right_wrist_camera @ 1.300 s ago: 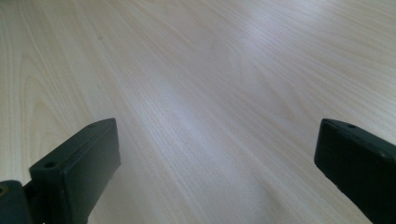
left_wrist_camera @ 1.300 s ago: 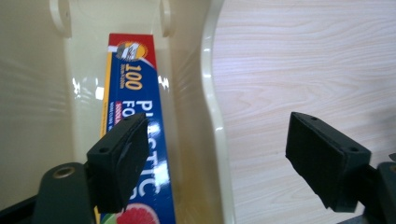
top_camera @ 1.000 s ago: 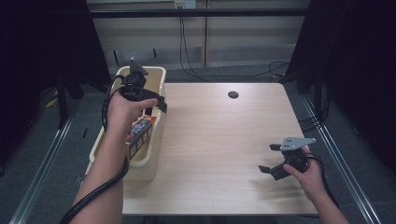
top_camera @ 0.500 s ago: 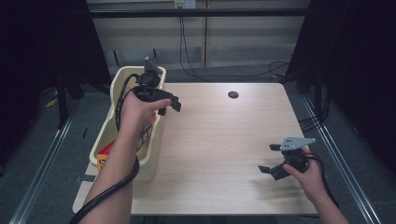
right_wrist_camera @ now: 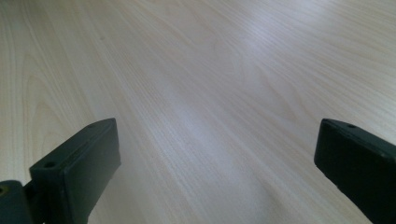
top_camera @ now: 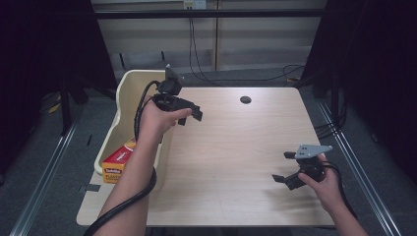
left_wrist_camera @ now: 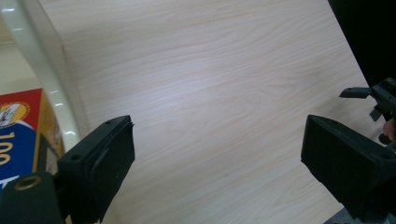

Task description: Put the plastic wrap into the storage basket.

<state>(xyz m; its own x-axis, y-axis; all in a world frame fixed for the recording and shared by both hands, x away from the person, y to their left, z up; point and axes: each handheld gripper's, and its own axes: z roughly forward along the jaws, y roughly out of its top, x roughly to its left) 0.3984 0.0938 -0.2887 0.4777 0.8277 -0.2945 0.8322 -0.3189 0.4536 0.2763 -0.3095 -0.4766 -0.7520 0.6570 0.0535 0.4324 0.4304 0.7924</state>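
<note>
left claw (top_camera: 191,116) above wooden table (top_camera: 236,147)

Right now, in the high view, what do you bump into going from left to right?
Box → bin → left gripper → table hole → right gripper.

A lab or recording booth, not a home. A plain light-wood bench (top_camera: 236,147) with a round cable hole (top_camera: 245,100) at 12 o'clock stands on a grey floor (top_camera: 44,162). Black curtains (top_camera: 44,44) hang at 9 and 3 o'clock. Loose cables (top_camera: 196,54) run down a pale panelled wall (top_camera: 265,44) at 12 o'clock.
</note>
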